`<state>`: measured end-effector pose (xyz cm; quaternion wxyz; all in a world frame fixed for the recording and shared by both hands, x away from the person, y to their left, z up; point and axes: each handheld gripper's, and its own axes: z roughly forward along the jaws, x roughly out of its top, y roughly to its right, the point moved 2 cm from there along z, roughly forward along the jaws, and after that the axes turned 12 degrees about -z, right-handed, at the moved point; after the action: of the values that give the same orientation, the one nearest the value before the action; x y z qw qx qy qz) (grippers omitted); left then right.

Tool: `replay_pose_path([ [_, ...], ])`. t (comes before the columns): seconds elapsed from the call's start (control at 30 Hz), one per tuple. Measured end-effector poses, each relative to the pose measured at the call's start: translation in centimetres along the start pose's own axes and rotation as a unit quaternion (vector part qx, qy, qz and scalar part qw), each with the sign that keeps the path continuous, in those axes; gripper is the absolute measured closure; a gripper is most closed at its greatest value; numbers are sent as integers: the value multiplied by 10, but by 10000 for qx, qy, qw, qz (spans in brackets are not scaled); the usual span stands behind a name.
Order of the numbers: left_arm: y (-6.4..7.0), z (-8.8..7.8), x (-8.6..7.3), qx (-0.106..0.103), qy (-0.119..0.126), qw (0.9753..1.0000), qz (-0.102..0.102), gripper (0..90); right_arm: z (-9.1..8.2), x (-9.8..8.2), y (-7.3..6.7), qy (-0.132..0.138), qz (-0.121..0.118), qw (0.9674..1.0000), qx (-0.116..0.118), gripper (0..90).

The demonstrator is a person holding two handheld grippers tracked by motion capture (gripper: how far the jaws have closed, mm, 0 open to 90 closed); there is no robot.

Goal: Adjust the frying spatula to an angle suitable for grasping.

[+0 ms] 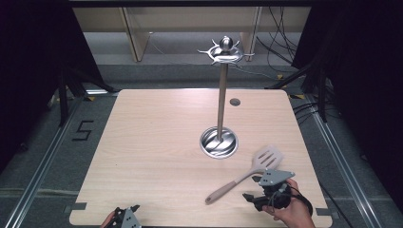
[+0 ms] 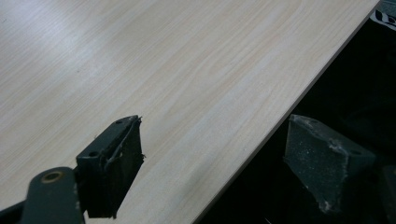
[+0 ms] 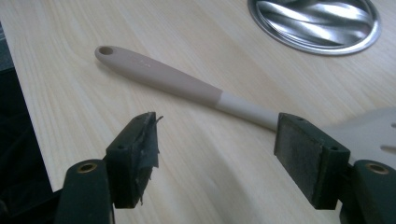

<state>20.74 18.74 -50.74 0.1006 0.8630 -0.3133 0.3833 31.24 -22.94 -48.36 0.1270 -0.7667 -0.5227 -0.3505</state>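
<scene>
Framing the spatula (image 3: 187,86) handle (hanging hole visible), right hand-held gripper (image 3: 217,161) gapes.

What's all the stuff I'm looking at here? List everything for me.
Table: one, pale wood, centre of the room.
Utensil stand: one, silver metal, round base mid-table, hook crown on top, nothing hanging.
Slotted spatula: one, beige handle with paler head, lying flat right of the stand's base.
Grommet hole: one, grey, far side of the tabletop.
Cables: several, black, floor beyond the table.
Left gripper: black, open, at the table's near left edge.
Right gripper: black, open, just beside the spatula, held by a hand.
</scene>
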Motion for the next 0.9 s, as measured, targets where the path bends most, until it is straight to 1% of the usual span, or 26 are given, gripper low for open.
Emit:
replay_pose_path([
  [0.03,0,0,0,-16,-49,10000,52,184,4,2,1,71,-49,10000,-22,328],
  [0.07,-1,-1,0,-17,-60,10000,57,184,5,4,3,-15,-129,9999,63,338],
  [0.13,-1,-1,0,-6,-41,10000,43,184,10,8,5,-59,-205,9997,110,340],
  [0.17,-1,-1,0,-6,-41,10000,43,184,10,8,5,-59,-205,9997,110,340],
  [0.2,0,0,0,-12,-50,10000,54,184,15,12,6,-123,-279,9994,177,343],
  [0.23,0,0,0,-12,-50,10000,54,185,15,12,6,-123,-279,9994,177,343],
  [0.27,0,-1,0,66,21,10000,10,184,20,16,8,-174,-340,9991,209,345],
  [0.3,0,-1,0,66,21,10000,10,184,20,16,8,-174,-340,9991,209,345],
  [0.33,0,-2,0,-56,-52,9999,67,184,25,19,9,-277,-453,9983,227,342],
  [0.37,0,-2,0,-56,-52,9999,67,184,25,19,9,-277,-453,9983,227,342],
  [0.4,1,-1,0,-33,-43,10000,77,184,30,21,9,-435,-465,9977,233,342],
  [0.43,1,-1,0,-33,-43,10000,77,184,32,23,9,-449,-492,9974,275,342],
  [0.47,1,-2,0,-104,-83,9999,78,184,34,24,10,-446,-563,9967,378,342],
  [0.5,1,-2,0,-102,-77,9999,78,184,36,24,11,-479,-569,9966,351,343],
  [0.53,1,-2,0,-94,-79,9999,82,184,38,25,11,-496,-601,9961,406,342],
  [0.57,1,-2,0,-94,-79,9999,82,184,38,25,11,-496,-601,9961,406,342],
  [0.6,1,-2,0,-102,-74,9999,75,184,42,27,11,-587,-586,9955,462,342],
  [0.63,1,-2,0,-102,-74,9999,75,184,42,27,11,-587,-586,9955,462,342],
  [0.67,1,-2,0,-97,-76,9999,76,184,47,28,15,-595,-794,9940,462,342],
  [0.7,1,-2,0,-101,-77,9999,78,184,47,28,15,-595,-794,9940,462,342],
  [0.73,0,-2,0,-59,-83,9999,123,184,51,30,18,-603,-964,9923,497,342],
  [0.8,1,-1,0,-104,-82,9999,83,184,54,33,19,-661,-979,9915,549,342],
  [0.83,1,-1,0,-104,-82,9999,83,185,54,33,19,-661,-979,9915,549,342],
  [0.87,1,-2,0,-96,-66,9999,84,184,57,35,19,-750,-970,9907,593,342],
  [0.9,1,-2,0,-96,-66,9999,84,184,57,35,19,-750,-970,9907,593,342],
])
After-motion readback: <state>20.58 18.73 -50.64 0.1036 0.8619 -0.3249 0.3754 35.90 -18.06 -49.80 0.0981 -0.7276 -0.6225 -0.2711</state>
